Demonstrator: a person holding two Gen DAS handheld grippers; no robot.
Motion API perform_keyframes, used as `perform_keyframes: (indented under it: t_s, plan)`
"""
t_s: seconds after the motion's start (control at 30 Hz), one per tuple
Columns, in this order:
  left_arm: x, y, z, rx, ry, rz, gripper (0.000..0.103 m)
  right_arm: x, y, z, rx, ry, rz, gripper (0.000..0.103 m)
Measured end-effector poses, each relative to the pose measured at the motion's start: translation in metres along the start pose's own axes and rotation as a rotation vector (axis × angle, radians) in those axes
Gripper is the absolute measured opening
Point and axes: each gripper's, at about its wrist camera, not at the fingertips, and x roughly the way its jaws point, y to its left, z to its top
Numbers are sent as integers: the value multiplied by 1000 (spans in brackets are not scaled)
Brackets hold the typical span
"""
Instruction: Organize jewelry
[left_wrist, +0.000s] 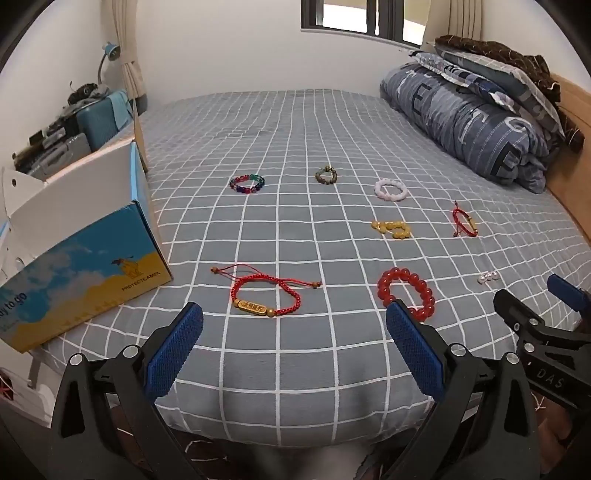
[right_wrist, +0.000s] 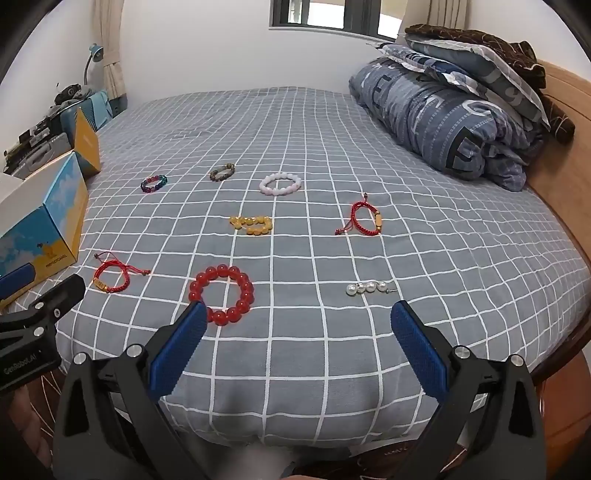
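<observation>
Hovering at the near edge of the grey white-checked bedspread (left_wrist: 295, 147), the left gripper (left_wrist: 294, 334) has its blue-padded fingers (left_wrist: 173, 347) spread wide and grasps nothing; the right gripper (right_wrist: 297, 339) is equally released, its blue pads (right_wrist: 419, 347) apart and touching no jewellery. Just beyond the left gripper lies the red braided cord bracelet with a gold bar charm (left_wrist: 264, 295), and the large red glass bead bracelet (right_wrist: 221, 293) sits just beyond the right gripper's left finger, with the short strand of white pearl beads on a pin (right_wrist: 367, 287) off to its right. Farther out rest the yellow amber bead bracelet (right_wrist: 252, 223), a second red cord bracelet with a gold tube bead (right_wrist: 364, 218), the pale pink bead bracelet (right_wrist: 280, 184), the olive-brown bead bracelet (right_wrist: 222, 172) and the multicoloured glass bead bracelet (right_wrist: 154, 183), all well apart from one another. The open blue-and-yellow cardboard box (left_wrist: 88, 266) stands at the near left of the bed, its inside hidden from both views. Judging from this, the task looks barely begun: every visible piece lies loose on the bedspread, none is gathered, and all eight would seem left to collect, probably into the box, the nearest red pieces being the likely first picks.
</observation>
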Motion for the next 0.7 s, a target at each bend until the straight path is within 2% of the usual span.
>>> perform_keyframes:
  t_s: [0.33, 0.7]
  plan:
    - [0, -4, -1, -4, 3, -14, 97, 0, -4, 1, -4, 8, 38, 96]
    - [4, -4, -3, -6, 20, -53, 97, 0, -6, 1, -3, 9, 38, 96]
